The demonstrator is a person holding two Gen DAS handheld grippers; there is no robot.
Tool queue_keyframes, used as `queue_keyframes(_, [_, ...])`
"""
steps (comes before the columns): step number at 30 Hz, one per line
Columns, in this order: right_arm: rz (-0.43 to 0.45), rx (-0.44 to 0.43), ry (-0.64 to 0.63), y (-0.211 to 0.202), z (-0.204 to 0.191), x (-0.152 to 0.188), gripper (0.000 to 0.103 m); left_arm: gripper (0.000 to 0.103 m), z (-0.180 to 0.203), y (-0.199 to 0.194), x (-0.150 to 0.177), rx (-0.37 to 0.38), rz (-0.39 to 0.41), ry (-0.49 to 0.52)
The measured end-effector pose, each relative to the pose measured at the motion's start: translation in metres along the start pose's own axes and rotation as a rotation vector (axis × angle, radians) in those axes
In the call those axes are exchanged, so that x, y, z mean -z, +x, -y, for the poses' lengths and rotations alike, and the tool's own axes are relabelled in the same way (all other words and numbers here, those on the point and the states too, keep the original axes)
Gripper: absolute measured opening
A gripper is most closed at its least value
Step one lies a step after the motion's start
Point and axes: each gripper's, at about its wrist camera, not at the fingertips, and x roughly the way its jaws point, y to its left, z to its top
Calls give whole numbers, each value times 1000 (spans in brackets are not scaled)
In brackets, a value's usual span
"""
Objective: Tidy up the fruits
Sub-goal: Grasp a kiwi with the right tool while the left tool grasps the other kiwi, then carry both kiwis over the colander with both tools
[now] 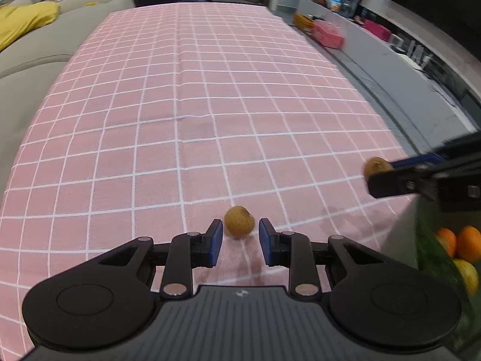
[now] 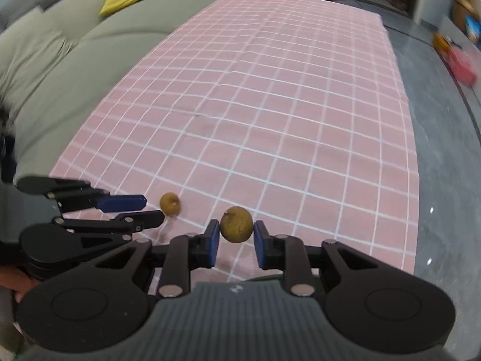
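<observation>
Holding 1 brown fruit (image 2: 236,224) clamped in my right claw (image 2: 235,234), off the desk (image 2: 300,120). Left claw (image 1: 240,237) narrow, empty, 2nd fruit (image 1: 239,221) on desk's near edge btwn tips. Next: close left, carry both to the fruit pile (image 1: 460,249), I'd say.

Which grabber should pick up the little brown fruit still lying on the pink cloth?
The left gripper. Its jaws stand empty, with the loose brown fruit right ahead between its fingertips on the tablecloth. The right gripper is busy, shut on another brown fruit.
</observation>
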Motion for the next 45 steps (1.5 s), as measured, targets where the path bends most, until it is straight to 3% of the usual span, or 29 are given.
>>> queue_keyframes(8, [17,-28,33,1,4,7,21,32,6,14,0,-39,-7,8])
queue_keyframes(10, [19,-39,36,2,5,7,21,27,8,16,-1,-48,-5,5])
queue_keyframes(19, [23,-39,18,5,2,10,21,26,5,13,-7,-42,-3,-64])
queue_keyframes(25, [45,-23,15,-3,-3,11,21,26,13,-12,-16,-25,43,-43])
queue_keyframes(36, [137,18,1,-51,-18,24,20,26,40,-70,-22,33,113,32])
queue_keyframes(45, [185,33,17,-98,-21,54,20,26,72,-110,-20,117,115,102])
